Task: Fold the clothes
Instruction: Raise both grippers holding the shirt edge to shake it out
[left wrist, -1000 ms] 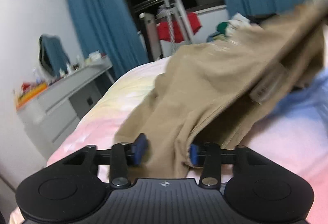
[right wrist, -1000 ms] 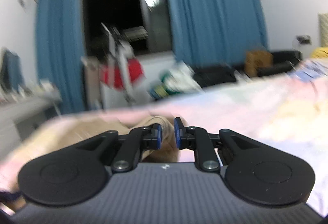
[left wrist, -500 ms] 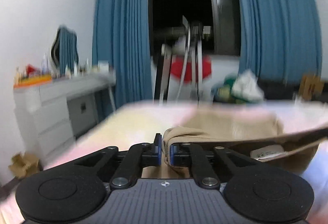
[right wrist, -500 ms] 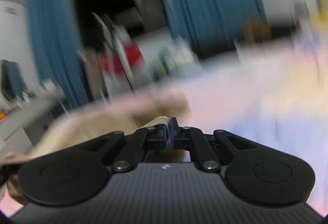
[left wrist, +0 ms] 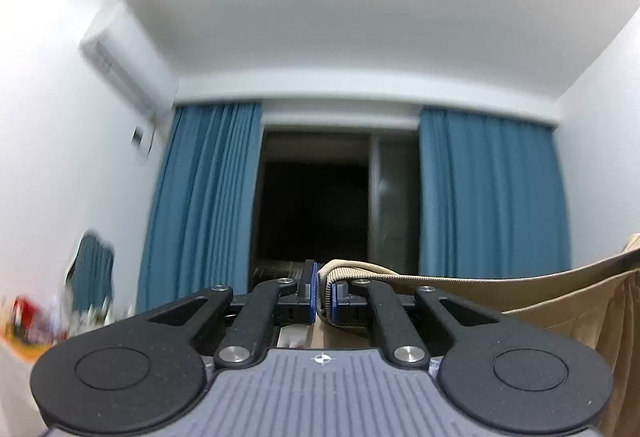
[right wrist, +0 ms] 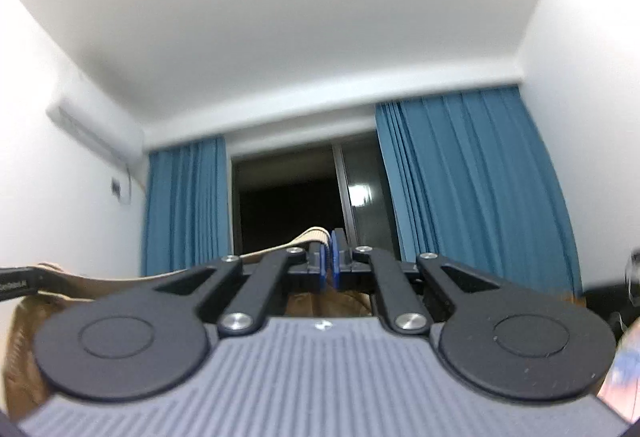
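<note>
A tan garment (left wrist: 560,289) with a ribbed waistband is held up in the air between both grippers. My left gripper (left wrist: 322,297) is shut on one end of the waistband, and the cloth stretches away to the right. My right gripper (right wrist: 329,267) is shut on the other end of the tan garment (right wrist: 120,283), which runs off to the left and hangs below. Both cameras are tilted up toward the ceiling. The bed is out of view.
Blue curtains (left wrist: 488,193) frame a dark window (left wrist: 312,205) straight ahead. An air conditioner (left wrist: 120,61) hangs on the left wall. A cluttered dresser (left wrist: 36,321) shows blurred at lower left. A dark object (right wrist: 608,297) sits at the right edge.
My left gripper went from open beside the garment to shut on its waistband. Both grippers then lifted the garment off the bed and tilted upward, so the views swung to the ceiling.
</note>
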